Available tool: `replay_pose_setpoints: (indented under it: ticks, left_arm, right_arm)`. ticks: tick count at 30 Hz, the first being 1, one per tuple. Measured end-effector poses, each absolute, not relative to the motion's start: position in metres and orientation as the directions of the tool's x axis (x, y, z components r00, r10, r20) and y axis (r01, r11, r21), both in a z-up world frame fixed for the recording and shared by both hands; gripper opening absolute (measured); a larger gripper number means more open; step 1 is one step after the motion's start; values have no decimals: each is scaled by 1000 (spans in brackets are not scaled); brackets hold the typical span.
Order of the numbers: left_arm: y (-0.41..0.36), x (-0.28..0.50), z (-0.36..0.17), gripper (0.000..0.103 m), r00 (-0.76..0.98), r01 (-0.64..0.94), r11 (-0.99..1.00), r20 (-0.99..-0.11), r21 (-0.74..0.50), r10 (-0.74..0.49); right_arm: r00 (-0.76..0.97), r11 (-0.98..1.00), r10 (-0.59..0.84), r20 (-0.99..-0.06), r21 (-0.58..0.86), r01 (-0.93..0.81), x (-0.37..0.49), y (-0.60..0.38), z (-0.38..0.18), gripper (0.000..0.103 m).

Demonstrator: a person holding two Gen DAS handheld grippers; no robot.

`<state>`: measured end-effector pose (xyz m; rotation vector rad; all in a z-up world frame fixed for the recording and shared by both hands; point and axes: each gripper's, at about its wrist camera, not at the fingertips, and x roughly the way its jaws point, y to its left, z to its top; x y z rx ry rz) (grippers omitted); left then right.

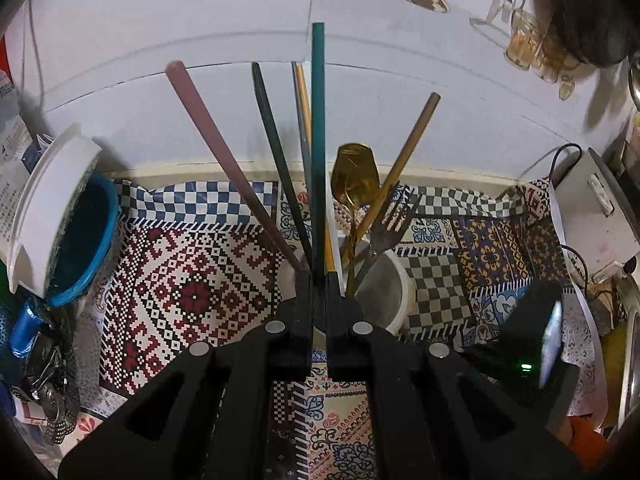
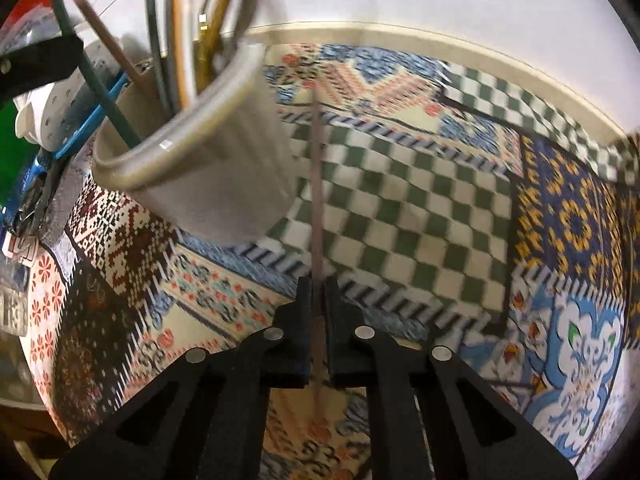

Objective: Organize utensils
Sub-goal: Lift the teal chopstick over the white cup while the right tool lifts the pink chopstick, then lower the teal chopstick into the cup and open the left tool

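Several long utensils stand fanned in the white cylindrical plastic holder (image 1: 384, 292) on the desk, which is covered with a patchwork-patterned cloth (image 1: 192, 280); the spread handles lean on the rim because the cup is wide and they are thin. From the left in the left wrist view: a dusty-pink slim handle (image 1: 224, 156), a dark green slim handle (image 1: 280, 160), then the teal straight handle (image 1: 318, 140), upright because the left gripper (image 1: 319, 280) has its jaws closed narrowly on its lower part, probably to lower it into the cup. Right of it sit a gold spoon (image 1: 355, 176), a gold stick-like handle (image 1: 408, 152) and a dark metal fork (image 1: 394, 212), heads up.

The right gripper (image 2: 318, 284) has its jaws pinched on a thin brownish stick-like utensil (image 2: 316, 184), blurred, pointing forward beside the holder (image 2: 208, 160), likely the next to go in.
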<state>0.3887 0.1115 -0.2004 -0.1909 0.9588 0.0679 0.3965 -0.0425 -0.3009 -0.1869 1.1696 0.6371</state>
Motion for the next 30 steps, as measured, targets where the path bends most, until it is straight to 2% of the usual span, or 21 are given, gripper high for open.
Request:
replay_pose_setpoints:
  ticks: [8, 10, 13, 18, 24, 30]
  left_arm:
    - [103, 389, -199, 3, 572, -114, 986, -819, -119, -33]
    - [103, 389, -199, 3, 572, -116, 987, -820, -114, -28]
    - [103, 389, -198, 3, 567, -126, 986, -823, -108, -18]
    - [106, 387, -198, 3, 558, -136, 985, -830, -104, -10]
    - [105, 383, -198, 4, 547, -132, 988, -837, -85, 1]
    - [107, 374, -191, 5, 561, -150, 983, -828, -103, -1]
  right_arm:
    - [178, 841, 317, -932, 189, -506, 370, -111, -297, 5]
    - [139, 838, 321, -937, 213, -502, 377, -120, -296, 5]
    - [172, 842, 331, -928, 208, -498, 396, -131, -285, 6]
    - [205, 847, 348, -915, 213, -487, 434, -111, -278, 17]
    - [193, 840, 305, -933, 167, -517, 455, -77, -291, 17]
    - [267, 823, 275, -923, 82, -563, 445, -57, -292, 19]
